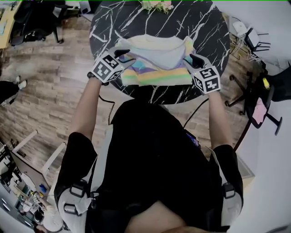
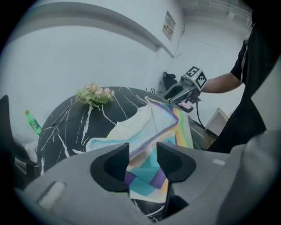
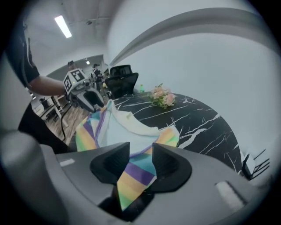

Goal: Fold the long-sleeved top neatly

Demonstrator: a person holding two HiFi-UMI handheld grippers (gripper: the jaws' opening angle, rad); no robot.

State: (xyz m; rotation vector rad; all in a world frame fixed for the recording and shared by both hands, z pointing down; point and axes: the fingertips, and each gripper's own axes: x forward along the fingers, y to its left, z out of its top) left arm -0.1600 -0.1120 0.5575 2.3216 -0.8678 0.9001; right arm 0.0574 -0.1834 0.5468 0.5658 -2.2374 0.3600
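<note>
The long-sleeved top (image 1: pixel 157 61), pale with rainbow stripes, lies partly folded on the round black marble table (image 1: pixel 200 27). My left gripper (image 1: pixel 123 55) is shut on its near left corner and my right gripper (image 1: pixel 193 59) on its near right corner, both edges lifted a little. In the left gripper view striped cloth (image 2: pixel 145 127) runs between the jaws of the left gripper (image 2: pixel 142 154) and hangs below them; the right gripper (image 2: pixel 178 94) shows across the top. The right gripper view has striped cloth (image 3: pixel 118 129) pinched in the right gripper (image 3: pixel 140 156), with the left gripper (image 3: pixel 90 100) opposite.
A bunch of pink flowers (image 1: pixel 154 4) lies at the table's far edge. A green bottle (image 2: pixel 33 123) stands beyond the table. Black chairs stand at the right (image 1: pixel 259 91) and far left (image 1: pixel 36 18) on the wooden floor. I stand against the table's near edge.
</note>
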